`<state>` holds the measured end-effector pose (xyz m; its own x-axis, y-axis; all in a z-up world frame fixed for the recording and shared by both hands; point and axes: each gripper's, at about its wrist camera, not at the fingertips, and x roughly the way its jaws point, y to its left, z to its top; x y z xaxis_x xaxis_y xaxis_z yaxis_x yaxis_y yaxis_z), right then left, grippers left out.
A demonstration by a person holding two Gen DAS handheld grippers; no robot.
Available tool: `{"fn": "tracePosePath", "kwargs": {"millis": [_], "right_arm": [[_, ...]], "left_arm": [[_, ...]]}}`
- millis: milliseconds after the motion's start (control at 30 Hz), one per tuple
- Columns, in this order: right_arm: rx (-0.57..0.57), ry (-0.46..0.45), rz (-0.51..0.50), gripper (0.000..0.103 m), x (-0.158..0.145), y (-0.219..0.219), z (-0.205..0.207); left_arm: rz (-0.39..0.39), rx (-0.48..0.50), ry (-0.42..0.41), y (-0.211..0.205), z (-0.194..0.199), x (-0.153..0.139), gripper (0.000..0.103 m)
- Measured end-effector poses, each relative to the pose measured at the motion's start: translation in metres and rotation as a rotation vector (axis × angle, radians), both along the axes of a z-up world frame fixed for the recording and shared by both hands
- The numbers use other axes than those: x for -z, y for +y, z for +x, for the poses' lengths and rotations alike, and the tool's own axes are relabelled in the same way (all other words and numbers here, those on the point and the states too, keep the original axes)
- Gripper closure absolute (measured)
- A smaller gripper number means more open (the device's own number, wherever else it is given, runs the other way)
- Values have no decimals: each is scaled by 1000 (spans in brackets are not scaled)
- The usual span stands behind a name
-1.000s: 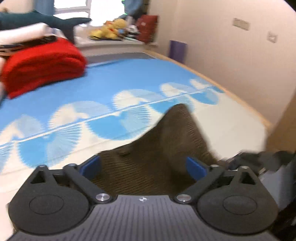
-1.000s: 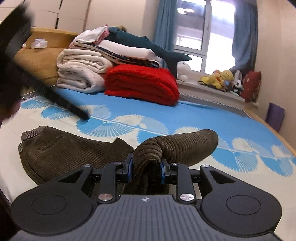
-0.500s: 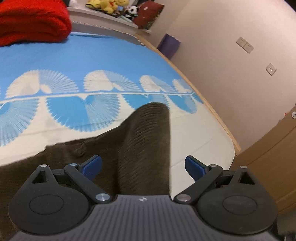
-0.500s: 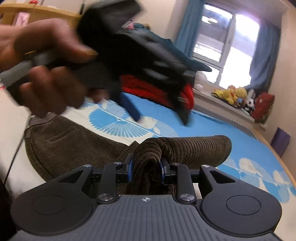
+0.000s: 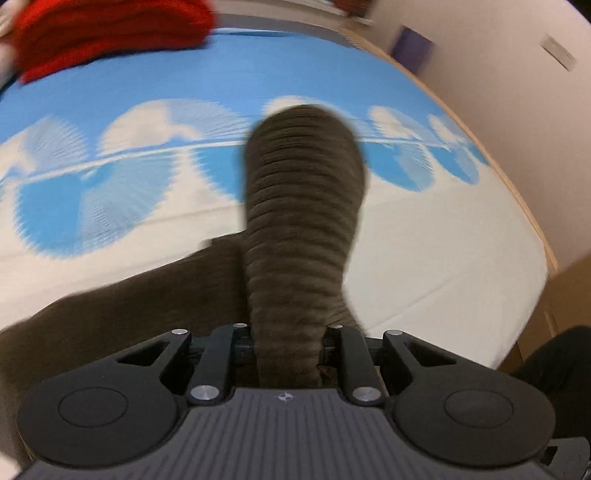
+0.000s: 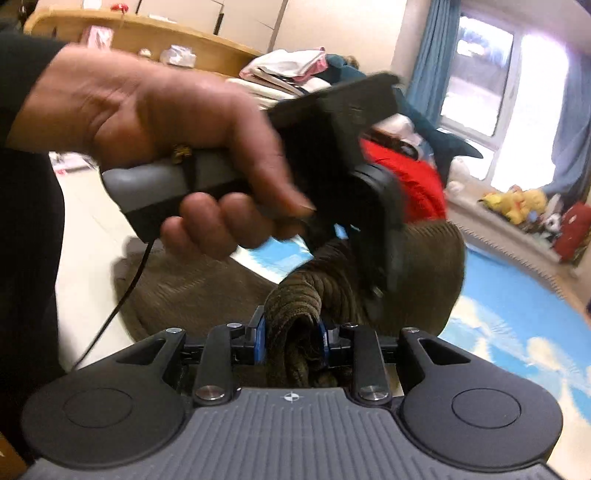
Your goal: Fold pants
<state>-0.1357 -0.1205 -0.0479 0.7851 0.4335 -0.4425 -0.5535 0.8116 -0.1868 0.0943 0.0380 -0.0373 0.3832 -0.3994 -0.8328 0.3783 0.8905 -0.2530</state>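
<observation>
Brown corduroy pants (image 5: 303, 206) lie on a bed with a blue and white fan-pattern sheet (image 5: 110, 177). My left gripper (image 5: 288, 343) is shut on a raised fold of the pants, which stands up in front of the camera. My right gripper (image 6: 291, 339) is shut on another bunched fold of the pants (image 6: 295, 306). In the right wrist view the hand (image 6: 166, 140) holding the left gripper's body (image 6: 351, 177) is close in front, above the pants. The rest of the pants (image 6: 184, 288) lies flat at the left.
A folded red blanket (image 5: 103, 33) lies at the far end of the bed, with stacked bedding (image 6: 288, 70) behind it. A wall (image 5: 517, 92) runs along the bed's right edge. Plush toys (image 6: 517, 199) sit on the window ledge.
My left gripper has shut on a fold of the pants and lifted it; it was open half a second ago. It has moved closer in front of my right gripper, which stays shut on its fold.
</observation>
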Motion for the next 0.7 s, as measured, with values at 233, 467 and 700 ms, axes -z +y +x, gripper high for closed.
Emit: {"fn": "tracePosePath", "kwargs": {"millis": [233, 467, 700], "right_arm": [[-234, 290, 325, 74, -20, 6, 10], [34, 386, 445, 46, -5, -6, 60], [336, 605, 397, 32, 57, 15, 144]], "left_arm": [[6, -325, -7, 155, -11, 5, 81], [-18, -510, 70, 247, -4, 38, 55], [6, -571, 142, 271, 9, 65, 14]]}}
